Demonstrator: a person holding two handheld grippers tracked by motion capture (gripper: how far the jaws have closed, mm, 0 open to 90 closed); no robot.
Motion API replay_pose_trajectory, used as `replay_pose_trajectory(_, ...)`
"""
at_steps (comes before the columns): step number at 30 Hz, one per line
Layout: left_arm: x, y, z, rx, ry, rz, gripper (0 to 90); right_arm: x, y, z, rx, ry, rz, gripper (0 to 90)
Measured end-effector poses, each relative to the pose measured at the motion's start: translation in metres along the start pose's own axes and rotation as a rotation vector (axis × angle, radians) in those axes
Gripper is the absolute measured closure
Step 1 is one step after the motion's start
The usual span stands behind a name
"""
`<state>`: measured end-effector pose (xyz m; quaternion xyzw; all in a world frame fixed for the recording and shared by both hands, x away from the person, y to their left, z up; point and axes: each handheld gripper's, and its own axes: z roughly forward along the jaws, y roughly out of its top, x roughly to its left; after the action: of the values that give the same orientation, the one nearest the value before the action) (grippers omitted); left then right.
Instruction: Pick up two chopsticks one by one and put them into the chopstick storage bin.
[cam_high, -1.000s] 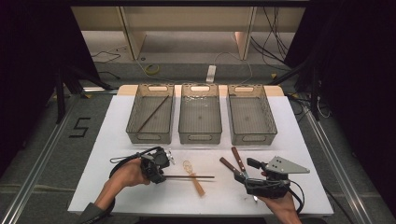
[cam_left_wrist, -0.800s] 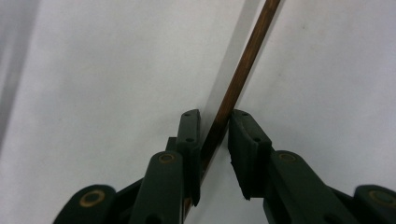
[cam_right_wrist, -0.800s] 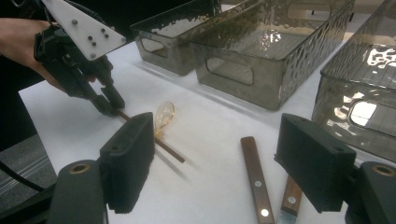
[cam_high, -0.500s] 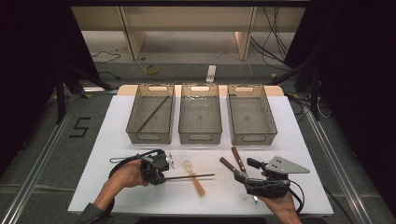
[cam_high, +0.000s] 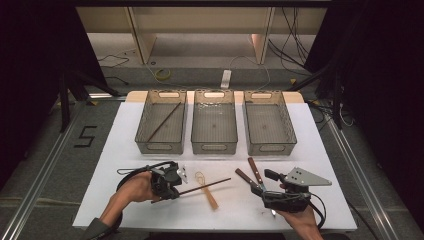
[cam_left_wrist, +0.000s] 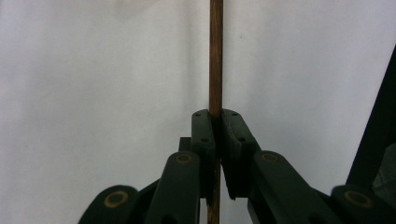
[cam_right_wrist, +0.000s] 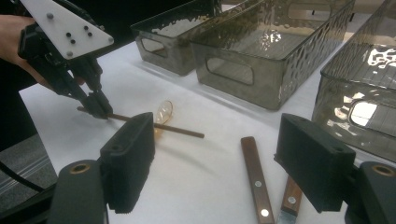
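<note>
My left gripper (cam_high: 172, 189) is shut on a dark wooden chopstick (cam_high: 205, 185) near the table's front left; the stick slants toward the right and away. In the left gripper view the jaws (cam_left_wrist: 216, 116) pinch the chopstick (cam_left_wrist: 215, 56), which runs straight ahead over the white table. A light wooden spoon (cam_high: 207, 190) lies under the stick. My right gripper (cam_high: 265, 186) rests at the front right with its jaws wide open and nothing between them (cam_right_wrist: 219, 163). Two wooden-handled knives (cam_high: 250, 174) lie just ahead of it.
Three clear plastic bins stand in a row at the back: the left one (cam_high: 145, 131) holds another chopstick (cam_high: 163, 121), while the middle (cam_high: 214, 146) and right (cam_high: 292, 131) ones look empty. The white table (cam_high: 325, 150) ends near my hands.
The left gripper has shifted slightly toward the front edge and now grips the chopstick. The stick lay level before; it now slants, right end farther away. The right gripper has stayed put.
</note>
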<state>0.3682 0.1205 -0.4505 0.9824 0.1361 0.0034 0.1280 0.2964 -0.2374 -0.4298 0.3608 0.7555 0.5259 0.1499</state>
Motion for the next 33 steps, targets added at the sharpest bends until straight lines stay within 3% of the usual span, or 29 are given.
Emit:
replay_pose_trajectory(9,0.004,-0.001,-0.010,-0.065,0.011,-0.049,83.6,0.000,0.000,0.000,0.000,0.000,-0.001,28.7)
replay_pose_trajectory(21,0.013,-0.003,-0.030,-0.185,0.083,-0.217,83.6,0.000,0.000,0.000,0.003,0.000,-0.001,28.7)
replay_pose_trajectory(33,0.020,-0.007,-0.046,-0.284,0.101,-0.306,83.6,0.001,0.000,0.001,0.005,0.000,-0.002,28.7)
